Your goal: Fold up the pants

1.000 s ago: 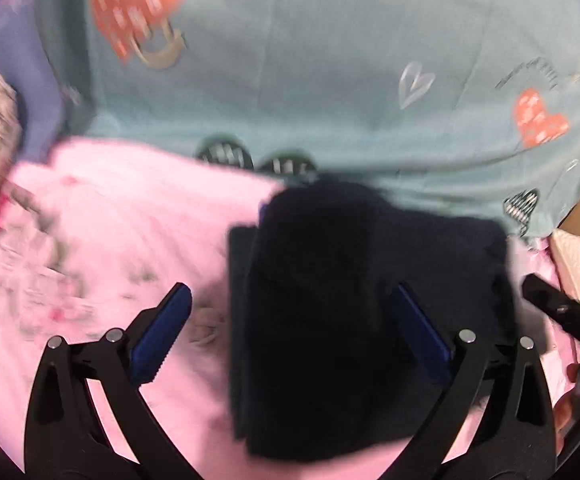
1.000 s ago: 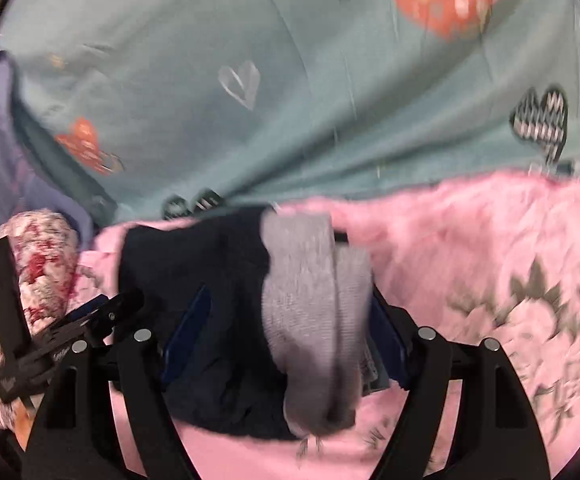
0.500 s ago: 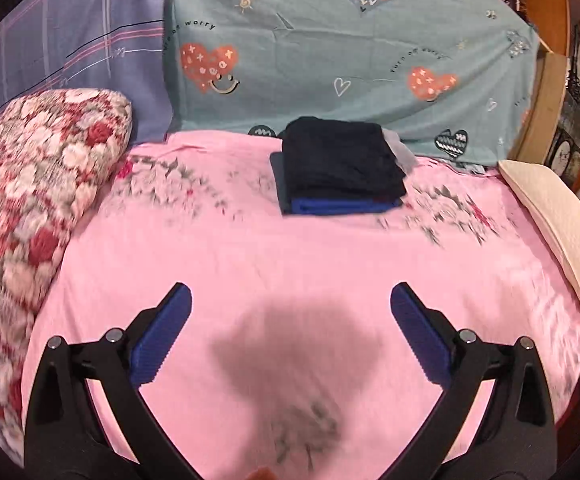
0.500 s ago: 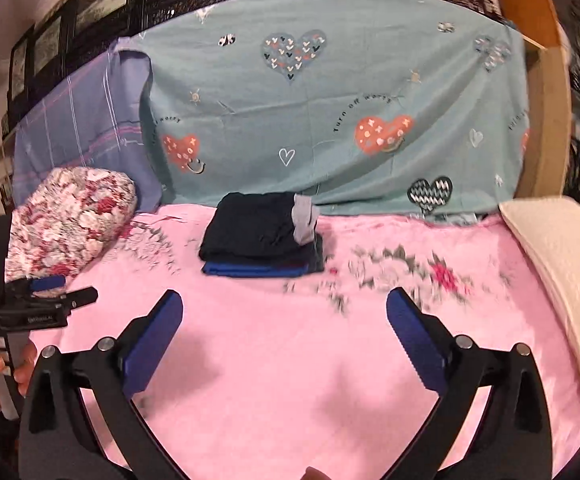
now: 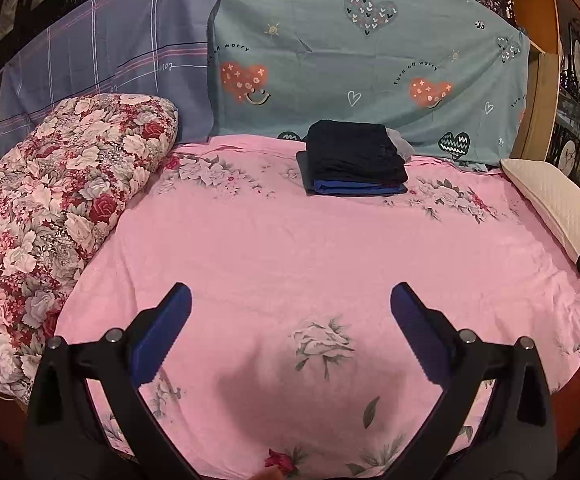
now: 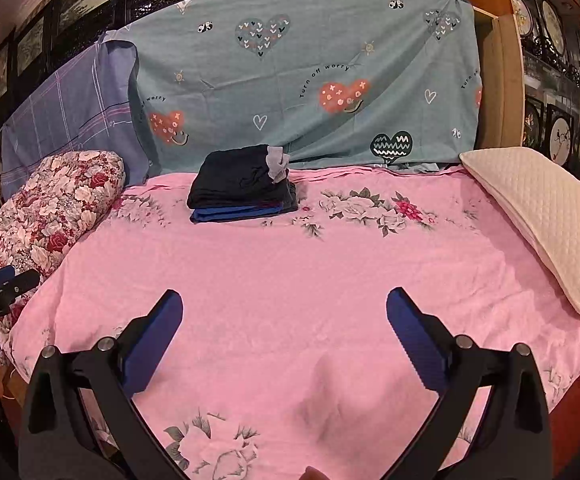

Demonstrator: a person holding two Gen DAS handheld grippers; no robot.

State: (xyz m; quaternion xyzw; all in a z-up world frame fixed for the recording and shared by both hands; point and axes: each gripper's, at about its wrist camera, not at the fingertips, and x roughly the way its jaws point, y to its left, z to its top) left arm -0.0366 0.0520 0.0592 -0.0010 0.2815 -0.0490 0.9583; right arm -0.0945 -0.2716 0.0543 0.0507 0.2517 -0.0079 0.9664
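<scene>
step: fold looks finished | pants (image 5: 354, 151) folded on stack, far side of bed (image 5: 290, 248) | left gripper (image 5: 290, 300) and right gripper (image 6: 284, 304) spread wide, empty | next: none needed, or fetch another pair

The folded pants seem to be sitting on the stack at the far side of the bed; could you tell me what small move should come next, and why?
Probably none on the garment: just keep both grippers off it. The dark pants lie folded atop the blue garment near the teal sheet, while the left gripper and right gripper hang open and empty over the pink bedspread.
</scene>
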